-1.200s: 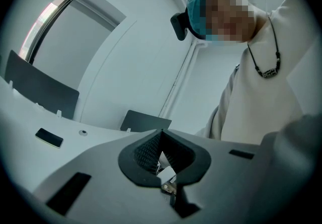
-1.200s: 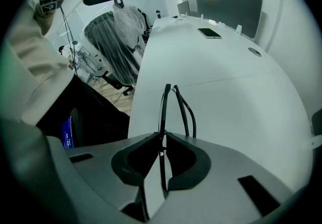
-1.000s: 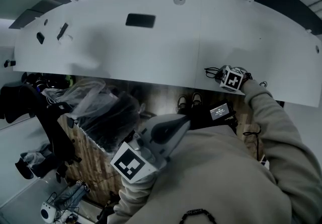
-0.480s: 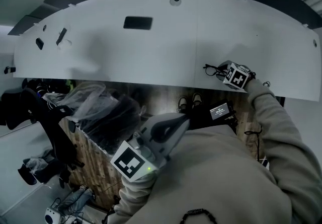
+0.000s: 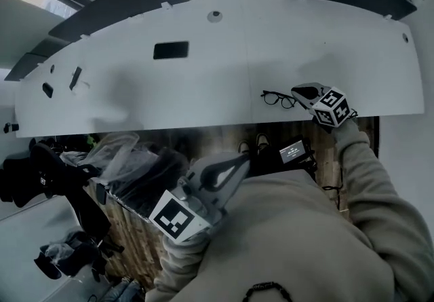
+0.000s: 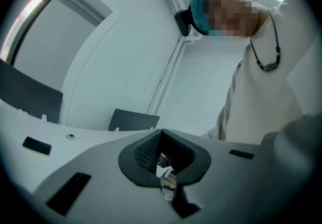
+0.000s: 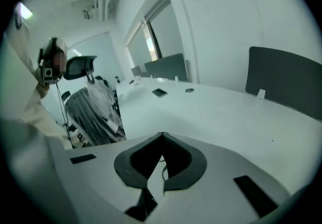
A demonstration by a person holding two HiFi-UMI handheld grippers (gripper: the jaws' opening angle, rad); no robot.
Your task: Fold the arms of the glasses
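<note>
glasses (image 5: pixel 278 98) lie on the worktop (image 5: pixel 169 87) just beside the right claw (image 5: pixel 302 92), which just closed empty; left claw (image 5: pixel 248 159) shut, empty too; light, thin, fragile frame, so prob. pinch 1 arm nr its hinge.

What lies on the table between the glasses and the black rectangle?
Nothing: in the head view that stretch of white table between the glasses and the black rectangle is bare.
</note>
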